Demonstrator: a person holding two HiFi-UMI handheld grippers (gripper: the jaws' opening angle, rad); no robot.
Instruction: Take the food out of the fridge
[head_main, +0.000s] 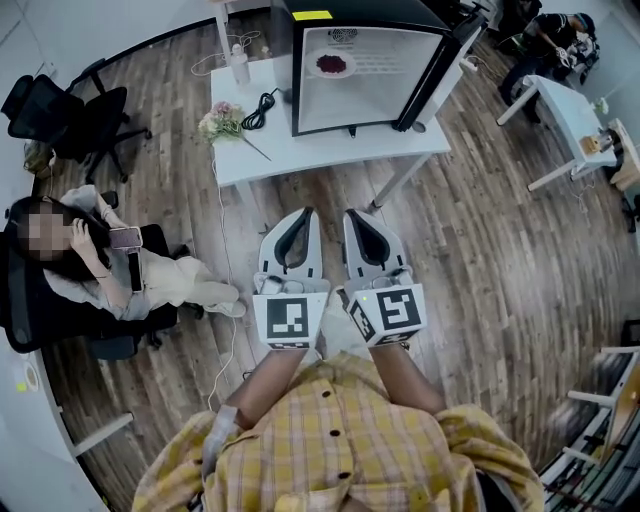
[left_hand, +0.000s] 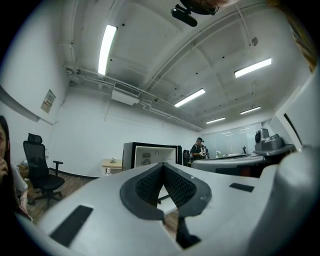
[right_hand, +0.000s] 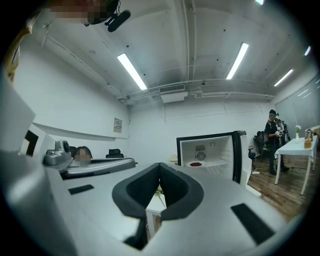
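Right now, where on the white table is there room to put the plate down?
The bare strip of table along the front edge, before the fridge, is free. The left end is crowded: flowers, black cable and bottle sit there.

Grey right gripper (right_hand: 160, 171), jaws together and empty, is facing an open black-framed white fridge (right_hand: 220, 150); a plate of dark red food (right_hand: 196, 164) is sitting inside.

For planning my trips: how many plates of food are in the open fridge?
1: a plate of dark red food on a shelf inside the fridge. Anything lower down may be hidden.
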